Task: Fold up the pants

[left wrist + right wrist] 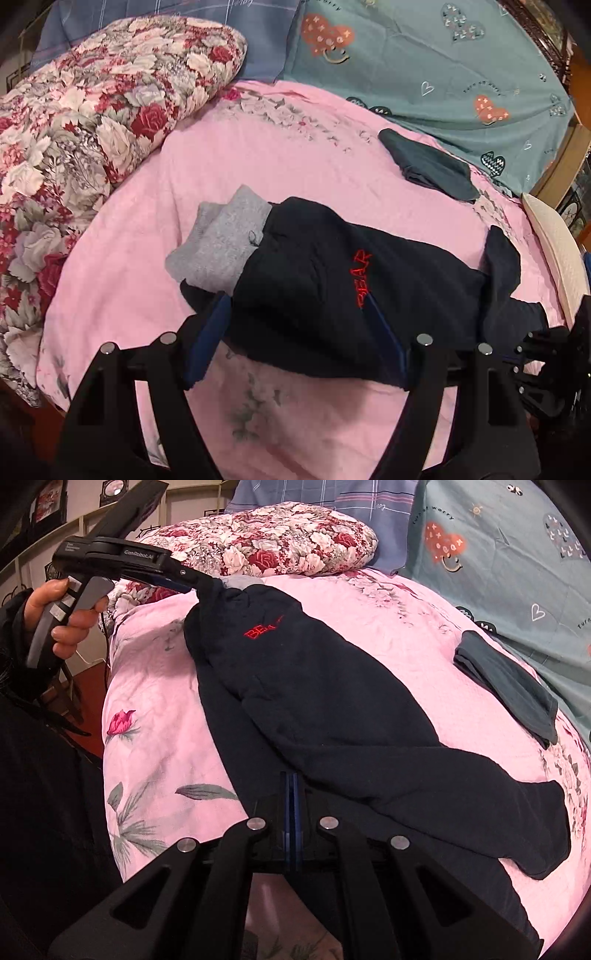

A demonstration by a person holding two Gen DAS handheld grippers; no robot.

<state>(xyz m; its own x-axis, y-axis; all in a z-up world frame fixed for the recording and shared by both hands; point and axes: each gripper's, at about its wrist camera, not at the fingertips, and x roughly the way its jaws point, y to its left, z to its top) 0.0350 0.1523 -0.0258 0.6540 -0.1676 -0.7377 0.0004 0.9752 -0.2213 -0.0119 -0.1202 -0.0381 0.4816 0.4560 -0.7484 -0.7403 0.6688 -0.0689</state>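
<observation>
Pants of dark navy fleece [332,709], with a grey lining showing at the waistband and red embroidered lettering on the hip, lie stretched across the pink floral bedsheet [129,266], legs laid one over the other, so a lengthwise fold looks already made. Around them sit a rolled red-and-white rose-print quilt [92,110], a teal pillow with heart prints [443,74], and, just in front of that pillow, well apart from the pants, a small folded dark grey-green garment [428,166].

At the waist end the left tool [295,339] stands wide, its blue-padded fingers [207,339] straddling the fabric edge without pinching it; the cloth looks let down onto the bed rather than held. A hand [70,605] grips that tool's handle in the right wrist view. At the leg end the right tool [293,812] is squeezed fully together, pads meeting; the dark fabric lies against its tips, but whether cloth is pinched between them is unclear. Holding both ends apart likely keeps the pants taut and flat for the next crosswise fold.
</observation>
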